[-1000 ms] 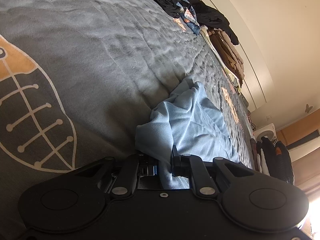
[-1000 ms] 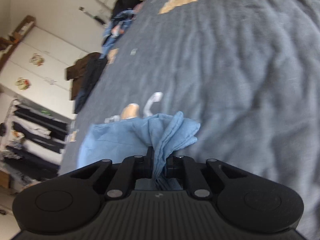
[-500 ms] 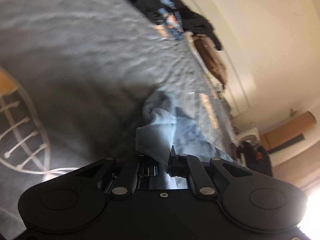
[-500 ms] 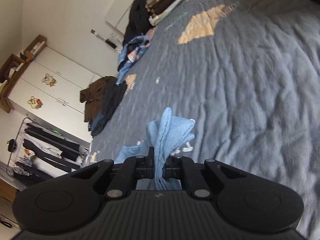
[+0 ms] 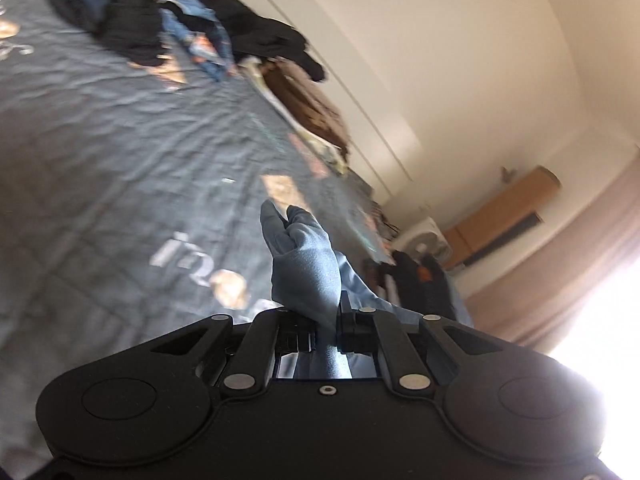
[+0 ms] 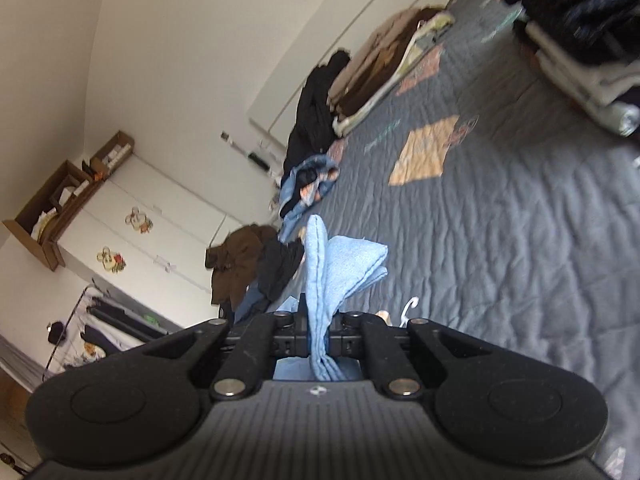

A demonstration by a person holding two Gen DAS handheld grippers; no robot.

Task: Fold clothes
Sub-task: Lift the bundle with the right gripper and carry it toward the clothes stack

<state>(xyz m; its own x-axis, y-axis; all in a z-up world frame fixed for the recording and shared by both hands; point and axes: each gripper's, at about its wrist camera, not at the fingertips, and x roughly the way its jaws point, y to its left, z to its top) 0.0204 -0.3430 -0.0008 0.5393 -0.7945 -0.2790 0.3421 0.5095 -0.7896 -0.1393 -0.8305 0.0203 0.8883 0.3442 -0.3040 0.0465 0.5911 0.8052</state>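
A light blue garment [image 5: 308,264] is pinched in my left gripper [image 5: 326,330], which is shut on a bunched fold of it; the cloth sticks up past the jaws and trails down behind them. In the right wrist view another part of the same light blue garment [image 6: 340,264] stands up between the jaws of my right gripper [image 6: 318,334], also shut on it. Both grippers are held up above the grey quilted bedspread [image 5: 100,128], with the rest of the garment hanging below and mostly hidden by the gripper bodies.
Dark and brown clothes are piled [image 5: 304,96] along the bed's far edge by the wall. A folded stack [image 6: 580,52] sits on the bed at the right. More loose clothes [image 6: 304,184] lie near a white wardrobe [image 6: 152,240] and a clothes rack [image 6: 104,320].
Both grippers have lifted and tilted up, raising the blue garment off the bedspread. More of the room and walls shows now; the cloth hangs from the jaws instead of lying spread on the bed.
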